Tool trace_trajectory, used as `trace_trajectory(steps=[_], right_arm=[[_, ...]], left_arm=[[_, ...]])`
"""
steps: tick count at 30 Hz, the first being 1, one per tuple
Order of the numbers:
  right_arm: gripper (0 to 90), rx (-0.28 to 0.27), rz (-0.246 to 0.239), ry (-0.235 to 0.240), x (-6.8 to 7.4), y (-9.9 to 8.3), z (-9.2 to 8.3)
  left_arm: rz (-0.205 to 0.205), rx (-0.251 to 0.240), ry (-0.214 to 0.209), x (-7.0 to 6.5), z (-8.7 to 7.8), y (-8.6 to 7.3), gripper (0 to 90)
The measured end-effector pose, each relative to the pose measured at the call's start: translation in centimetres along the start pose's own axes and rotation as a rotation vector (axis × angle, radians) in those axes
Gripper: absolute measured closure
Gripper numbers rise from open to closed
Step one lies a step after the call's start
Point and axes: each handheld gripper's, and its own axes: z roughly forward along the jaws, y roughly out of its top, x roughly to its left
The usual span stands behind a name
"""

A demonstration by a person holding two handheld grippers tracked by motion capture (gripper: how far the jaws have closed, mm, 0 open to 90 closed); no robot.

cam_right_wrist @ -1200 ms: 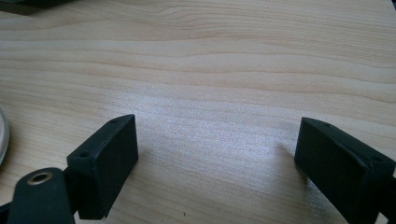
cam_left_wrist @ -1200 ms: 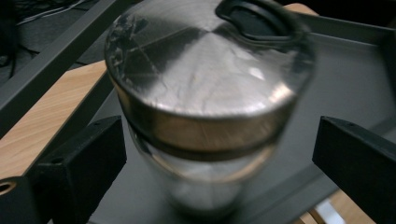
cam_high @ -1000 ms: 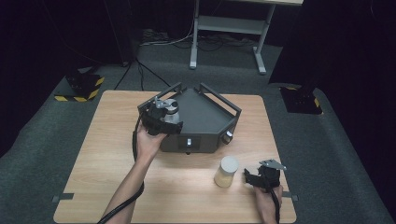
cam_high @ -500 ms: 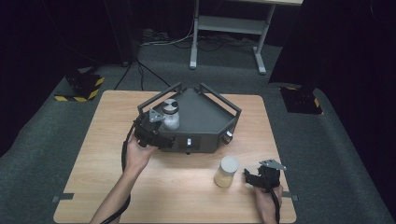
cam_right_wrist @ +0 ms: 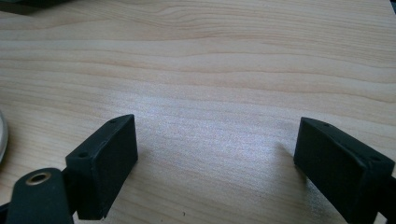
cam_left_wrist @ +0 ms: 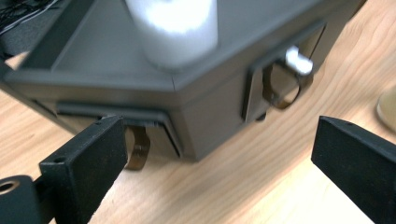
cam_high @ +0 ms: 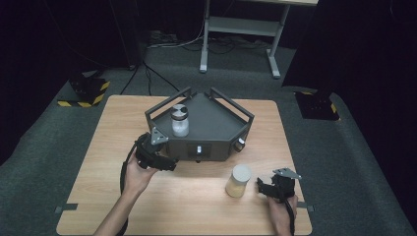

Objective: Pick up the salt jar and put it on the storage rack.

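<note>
Two jars are in play: a clear one with a dark lid (cam_high: 179, 119) stands upright on the grey angular stand (cam_high: 216, 129), and a pale one (cam_high: 238, 180) stands on the wooden table (cam_high: 98, 147) in front of it. Beside the stand's front-left corner, the left gripper (cam_high: 164, 163) has wide, empty jaws that have just been closing slightly. Just beside the pale jar, the right gripper (cam_high: 263, 187) rests low with jaws apart over bare wood.
</note>
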Motion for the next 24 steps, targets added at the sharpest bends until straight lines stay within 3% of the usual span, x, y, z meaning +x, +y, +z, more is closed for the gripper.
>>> trace_trajectory(steps=[5, 8, 12, 24], right_arm=[[13.1, -0.001, 0.000, -0.001, 0.0, 0.0, 0.0], [13.2, -0.001, 0.001, -0.001, 0.0, 0.0, 0.0], [13.1, -0.001, 0.002, -0.003, 0.1, 0.0, 0.0], [12.8, 0.000, 0.004, -0.004, 0.1, 0.0, 0.0]], left_arm=[[-0.018, 0.009, -0.013, 0.1, 0.3, -1.7, 4.0], [-0.056, 0.008, -0.030, 0.2, 1.0, -3.9, 4.2], [-0.066, 0.023, -0.037, 0.0, 1.7, -5.1, 4.2], [-0.016, 0.039, 0.006, -2.0, 3.3, -8.0, 4.2]])
